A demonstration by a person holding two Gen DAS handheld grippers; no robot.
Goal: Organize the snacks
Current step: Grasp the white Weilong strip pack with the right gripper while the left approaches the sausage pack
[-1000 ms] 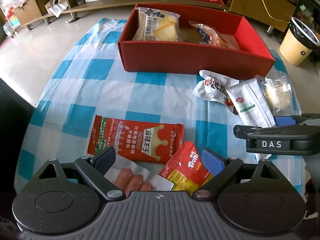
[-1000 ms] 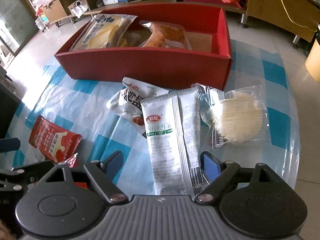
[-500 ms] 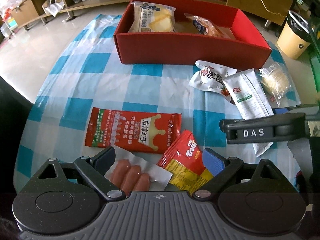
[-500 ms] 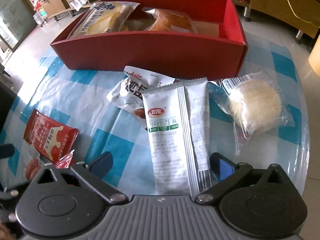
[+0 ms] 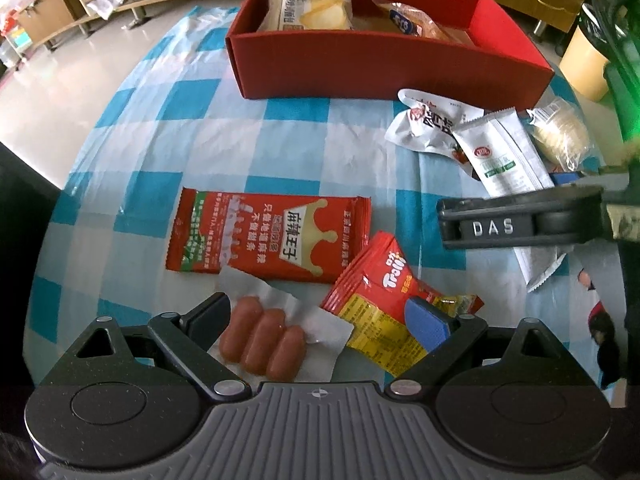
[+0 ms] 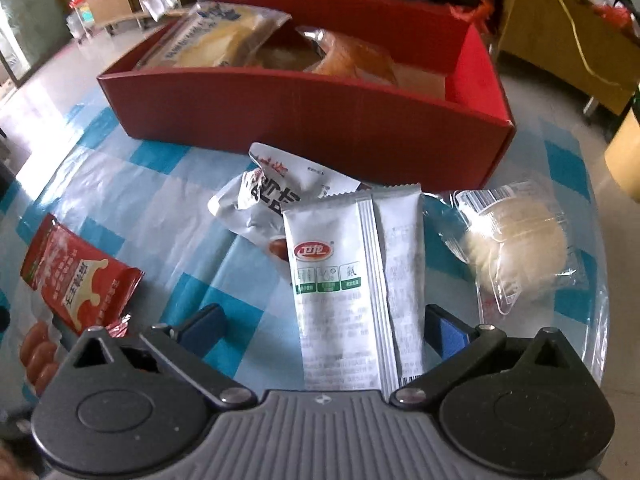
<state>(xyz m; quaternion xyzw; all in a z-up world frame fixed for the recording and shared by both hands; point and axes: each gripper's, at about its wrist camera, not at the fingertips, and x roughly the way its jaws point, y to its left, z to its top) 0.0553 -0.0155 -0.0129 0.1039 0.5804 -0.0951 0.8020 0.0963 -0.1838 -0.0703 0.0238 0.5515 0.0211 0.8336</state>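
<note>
My left gripper (image 5: 316, 320) hangs open over a sausage pack (image 5: 260, 340) and a red-yellow Trolli packet (image 5: 384, 292); its right pad sits over the Trolli packet. A long red packet (image 5: 272, 236) lies just beyond. My right gripper (image 6: 324, 330) stands wide open with a white-green stick packet (image 6: 344, 280) lying between its fingers, pads apart from it. A crumpled white packet (image 6: 272, 196) and a clear-wrapped round cake (image 6: 516, 248) lie beside it. The red box (image 6: 304, 116) behind holds a bread pack (image 5: 308, 4) and an orange pack (image 5: 416, 24).
A blue-and-white checked cloth (image 5: 160, 128) covers the round table. In the left wrist view the right gripper's body (image 5: 520, 226) crosses in from the right. A yellow bin (image 5: 584, 60) and low wooden shelves (image 5: 60, 12) stand on the floor beyond.
The right gripper's jaws have spread wider and it has come lower and closer to the white-green packet. The left gripper has hardly moved; more of the sausage pack shows.
</note>
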